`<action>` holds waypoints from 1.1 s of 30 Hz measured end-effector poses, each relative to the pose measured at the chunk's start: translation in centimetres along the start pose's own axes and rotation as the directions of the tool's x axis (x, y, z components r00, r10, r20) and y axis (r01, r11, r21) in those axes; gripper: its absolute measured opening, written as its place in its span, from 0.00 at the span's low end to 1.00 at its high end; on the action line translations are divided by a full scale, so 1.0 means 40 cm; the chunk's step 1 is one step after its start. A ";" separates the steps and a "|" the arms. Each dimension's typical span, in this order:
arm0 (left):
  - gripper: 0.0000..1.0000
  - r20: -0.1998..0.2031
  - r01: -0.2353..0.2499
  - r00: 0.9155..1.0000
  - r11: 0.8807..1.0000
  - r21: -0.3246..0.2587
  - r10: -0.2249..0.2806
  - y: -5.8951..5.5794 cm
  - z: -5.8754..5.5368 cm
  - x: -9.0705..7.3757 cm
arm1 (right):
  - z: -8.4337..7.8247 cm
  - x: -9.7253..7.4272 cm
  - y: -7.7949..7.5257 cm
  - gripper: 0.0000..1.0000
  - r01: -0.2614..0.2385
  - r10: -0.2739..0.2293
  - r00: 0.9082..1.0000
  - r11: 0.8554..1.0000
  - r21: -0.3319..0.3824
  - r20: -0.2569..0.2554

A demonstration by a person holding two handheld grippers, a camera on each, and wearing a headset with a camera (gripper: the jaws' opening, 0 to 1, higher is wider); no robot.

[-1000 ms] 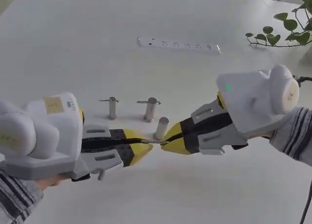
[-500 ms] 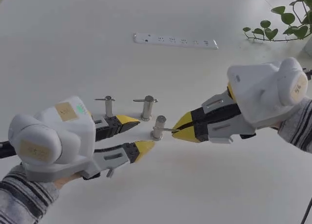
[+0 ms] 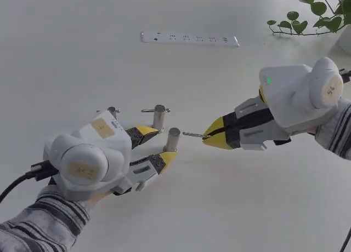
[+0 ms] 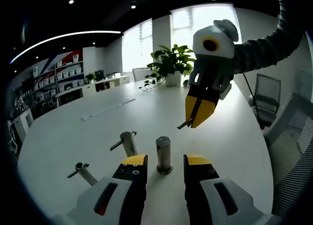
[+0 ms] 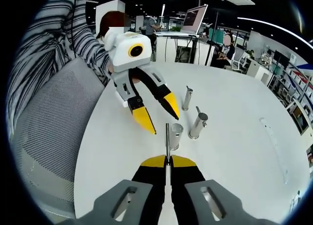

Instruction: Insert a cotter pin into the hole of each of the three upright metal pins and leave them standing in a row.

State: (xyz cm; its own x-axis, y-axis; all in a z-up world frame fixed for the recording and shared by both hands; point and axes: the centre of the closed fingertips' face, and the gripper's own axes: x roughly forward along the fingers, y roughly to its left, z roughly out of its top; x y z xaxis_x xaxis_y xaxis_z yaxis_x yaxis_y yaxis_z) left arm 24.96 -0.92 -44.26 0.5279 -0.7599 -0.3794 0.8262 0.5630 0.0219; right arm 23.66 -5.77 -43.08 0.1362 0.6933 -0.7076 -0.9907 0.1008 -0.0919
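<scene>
Pin 1 (image 3: 112, 110) and pin 2 (image 3: 159, 116) upright mid-way across the bench (image 3: 247, 197), both cottered. Pin 3 (image 3: 173, 139), bare, upright between the wide jaws of left tool (image 3: 159, 143), clear of both. Right tool (image 3: 206, 137) clamped on cotter pin (image 3: 192, 135), tip just beside pin 3.

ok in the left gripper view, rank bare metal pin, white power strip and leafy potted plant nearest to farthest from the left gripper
1. Bare metal pin, by the left gripper's jaw tips.
2. White power strip, mid-table, left.
3. Leafy potted plant, far end.

Upright pin (image 3: 173, 141) shiny smooth metal; table (image 3: 77, 49) matt white
</scene>
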 end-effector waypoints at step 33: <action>0.10 -0.058 -0.047 0.997 0.993 -0.106 0.041 0.006 -0.058 0.080 | -0.024 0.052 -0.031 0.00 -0.017 0.016 0.999 1.000 -0.020 -0.048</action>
State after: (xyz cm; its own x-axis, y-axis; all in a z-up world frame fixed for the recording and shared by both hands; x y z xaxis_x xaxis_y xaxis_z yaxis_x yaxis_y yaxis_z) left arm 26.41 -2.47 -47.63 0.5486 -0.7161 -0.4315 0.7753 0.6290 -0.0582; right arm 25.18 -5.12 -45.10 0.1198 0.6595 -0.7421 -0.9928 0.0747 -0.0938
